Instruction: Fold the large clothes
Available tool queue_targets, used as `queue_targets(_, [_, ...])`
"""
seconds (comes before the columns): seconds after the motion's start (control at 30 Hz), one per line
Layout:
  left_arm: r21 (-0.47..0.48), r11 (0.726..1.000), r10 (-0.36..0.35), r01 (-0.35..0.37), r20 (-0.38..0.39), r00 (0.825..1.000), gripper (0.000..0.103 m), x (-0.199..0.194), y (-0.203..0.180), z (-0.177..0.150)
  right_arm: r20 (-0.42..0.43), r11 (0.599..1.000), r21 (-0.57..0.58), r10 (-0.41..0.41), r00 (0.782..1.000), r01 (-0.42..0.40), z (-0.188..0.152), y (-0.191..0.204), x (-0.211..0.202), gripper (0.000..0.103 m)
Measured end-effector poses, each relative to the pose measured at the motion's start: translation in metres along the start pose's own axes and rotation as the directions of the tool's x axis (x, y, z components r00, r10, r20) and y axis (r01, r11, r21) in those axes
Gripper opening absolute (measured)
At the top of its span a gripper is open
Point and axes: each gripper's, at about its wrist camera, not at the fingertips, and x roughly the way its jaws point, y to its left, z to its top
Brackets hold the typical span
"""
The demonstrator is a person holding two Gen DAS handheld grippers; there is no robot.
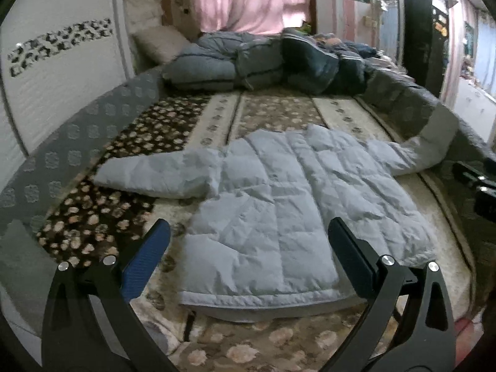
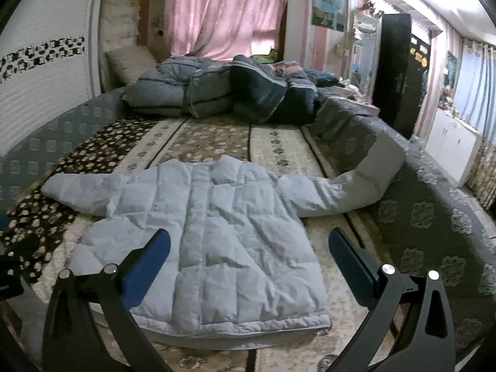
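A pale blue quilted puffer jacket lies flat on the floral bedspread, hem toward me and collar away. Its left sleeve stretches out to the left. Its right sleeve runs right and climbs the grey padded bed rim. My left gripper hovers open above the jacket's lower half, nothing between its fingers. My right gripper is open too, over the jacket's lower right part. At the right edge of the left wrist view, a dark part of the other gripper shows.
A heap of grey and navy duvets and a pillow fill the far end of the bed. A grey padded rim borders the bed's right side, a white headboard panel its left. Pink curtains hang behind.
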Motion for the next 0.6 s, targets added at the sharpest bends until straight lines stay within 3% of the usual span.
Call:
queue_targets(0.17, [0.019,0.998,0.055,-0.054,-0.076,0.996,0.1,0.023,0.0,0.006,-0.005,0.999,0.007,-0.051,0.999,0.051,0.004,-0.011,0.003,0.102])
queue_targets(0.27, [-0.016,0.996,0.089,-0.093,-0.17,0.981,0.1,0.051,0.007,0.005,-0.025,0.999,0.028,-0.021,0.999,0.022,0.005,-0.023,0.012,0.102])
queue_targets(0.33, [-0.034,0.992,0.111,-0.12,-0.191,0.975,0.1,0.064,0.012,0.003,-0.049,0.999,0.043,-0.008,0.999,0.01,0.005,-0.031,0.019,0.102])
queue_targets(0.43, [-0.036,0.991,0.124,-0.132,-0.174,0.977,0.1,0.073,0.013,0.012,-0.071,0.999,0.033,-0.037,0.997,0.039,0.007,-0.042,0.031,0.102])
queue_targets(0.6, [-0.052,0.995,0.085,-0.09,-0.1,0.991,0.1,0.07,0.011,0.061,-0.068,0.994,-0.01,-0.108,0.992,0.107,0.034,-0.064,0.047,0.102])
